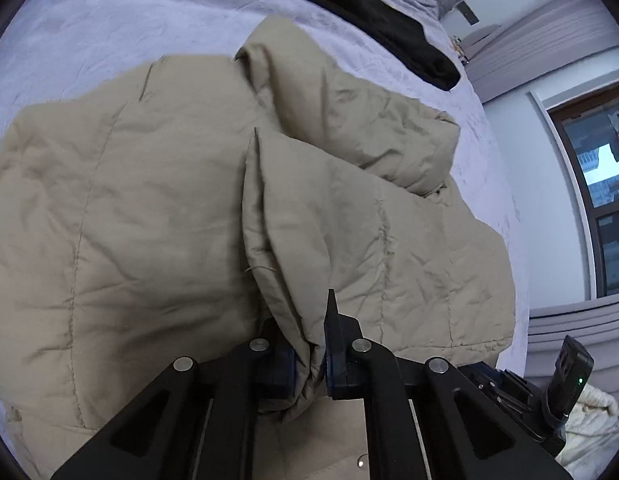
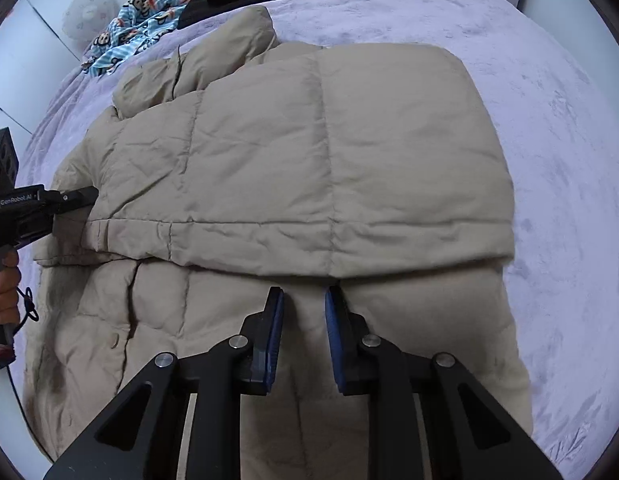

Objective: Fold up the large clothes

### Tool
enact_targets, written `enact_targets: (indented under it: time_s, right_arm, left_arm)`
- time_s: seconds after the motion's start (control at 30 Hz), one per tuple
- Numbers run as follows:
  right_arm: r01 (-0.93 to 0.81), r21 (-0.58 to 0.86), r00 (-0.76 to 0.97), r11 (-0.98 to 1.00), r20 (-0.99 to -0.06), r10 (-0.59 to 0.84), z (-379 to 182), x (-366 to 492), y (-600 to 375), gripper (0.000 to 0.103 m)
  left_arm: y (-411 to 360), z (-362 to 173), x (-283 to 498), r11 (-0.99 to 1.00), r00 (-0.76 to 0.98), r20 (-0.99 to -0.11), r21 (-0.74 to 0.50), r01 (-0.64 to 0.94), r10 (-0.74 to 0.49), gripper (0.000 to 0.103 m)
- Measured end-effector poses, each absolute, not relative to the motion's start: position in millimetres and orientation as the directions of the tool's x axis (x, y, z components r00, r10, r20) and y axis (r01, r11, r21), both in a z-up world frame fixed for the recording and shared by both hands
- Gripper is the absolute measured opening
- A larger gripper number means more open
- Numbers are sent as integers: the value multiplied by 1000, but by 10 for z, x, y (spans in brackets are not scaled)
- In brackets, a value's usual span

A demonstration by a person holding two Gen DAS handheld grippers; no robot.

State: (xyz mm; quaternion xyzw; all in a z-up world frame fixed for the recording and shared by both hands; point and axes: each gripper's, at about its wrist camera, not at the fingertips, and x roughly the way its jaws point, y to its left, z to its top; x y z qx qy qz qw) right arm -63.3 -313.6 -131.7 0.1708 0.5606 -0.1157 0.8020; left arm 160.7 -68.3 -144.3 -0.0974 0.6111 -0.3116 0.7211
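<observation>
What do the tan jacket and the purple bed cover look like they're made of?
The tan puffer jacket looks like a thin matte woven shell, probably nylon or polyester, over padding: stitched channels, puffy panels, fine crinkles. The purple bed cover looks like plush fleece or velvet: brushed nap showing swirl marks.

A beige quilted puffer jacket (image 2: 301, 168) lies spread on the lavender bed (image 2: 549, 120), its upper half folded over the lower so a hem edge crosses the middle; one sleeve bunches toward the bed's far side.
</observation>
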Motion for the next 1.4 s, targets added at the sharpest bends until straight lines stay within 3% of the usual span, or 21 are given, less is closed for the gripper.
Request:
enact_targets:
  time_s: [0.13, 0.23, 0.37, 0.47, 0.5, 0.53, 0.6, 0.67, 0.7, 0.8, 0.87, 0.93, 1.03, 1.13, 1.27, 1.3, 1.4]
  right_arm:
    - [285, -2, 369, 958, -923, -112, -1246, -457, -3227, 24]
    - [321, -44, 380, 946, -909, -171, -1202, -520, -3474, 21]
    - [402, 58, 385, 914, -916, -111, -1447, -680, -3858, 16]
    - [389, 26, 379, 921, -916, -134, -1546, -656, -3804, 16]
    - [381, 6, 376, 924, -914, -149, -1539, -651, -3775, 16]
    - [376, 4, 380, 927, -913, -150, -1529, -658, -3773, 16]
    - [376, 37, 388, 926, -913, -122, -1518, -681, -3825, 16]
    - [395, 64, 374, 917, -922, -97, -1442, -697, -3858, 17]
    - [396, 75, 361, 915, -929, -80, -1368, -721, -3850, 22]
    - [346, 191, 350, 918, -935, 63, -1130, -868, -3736, 29]
    - [279, 329, 382, 902, -900, 210, -942, -1004, -3621, 29]
    - [253, 389, 421, 886, -869, 261, -805, -1026, -3610, 29]
    - [316, 361, 473, 878, -862, 184, -763, -827, -3827, 29]
    - [357, 452, 542, 818, -813, 213, -836, -476, -4088, 29]
    - [358, 317, 524, 878, -847, 92, -1044, -25, -4170, 29]
    - [382, 272, 501, 883, -864, 50, -1181, 22, -4235, 24]
    - [415, 288, 500, 863, -865, 48, -1513, 28, -4452, 19]
  left_arm:
    - [-626, -1194, 1551, 793, 144, -809, -496, 353, -570, 11]
    - [-549, -1329, 1561, 833, 142, -852, -435, 343, -503, 11]
    - [-540, -1718, 1554, 854, 105, -884, -401, 332, -455, 12]
    - [-523, -1663, 1542, 878, 136, -902, -348, 330, -409, 14]
    - [-497, -1600, 1537, 888, 156, -910, -319, 331, -384, 16]
    - [-458, -1533, 1532, 902, 183, -917, -282, 328, -353, 28]
    - [-349, -1386, 1515, 937, 266, -927, -184, 296, -266, 40]
    - [-220, -1267, 1516, 953, 315, -926, -118, 278, -206, 41]
    - [-153, -1195, 1514, 956, 328, -924, -107, 273, -197, 41]
    - [-59, -1023, 1515, 956, 351, -911, -124, 266, -216, 41]
    - [-124, -939, 1542, 949, 358, -902, -144, 280, -243, 41]
    - [-302, -912, 1537, 932, 348, -893, -175, 316, -286, 41]
    - [-706, -971, 1485, 906, 339, -887, -172, 387, -313, 42]
    - [-1000, -1120, 1484, 890, 346, -888, -135, 435, -303, 42]
    - [-1036, -1490, 1550, 915, 344, -908, -93, 392, -239, 42]
    - [-1014, -1555, 1552, 915, 342, -904, -115, 387, -258, 42]
    - [-1032, -1603, 1532, 907, 344, -897, -126, 403, -278, 42]
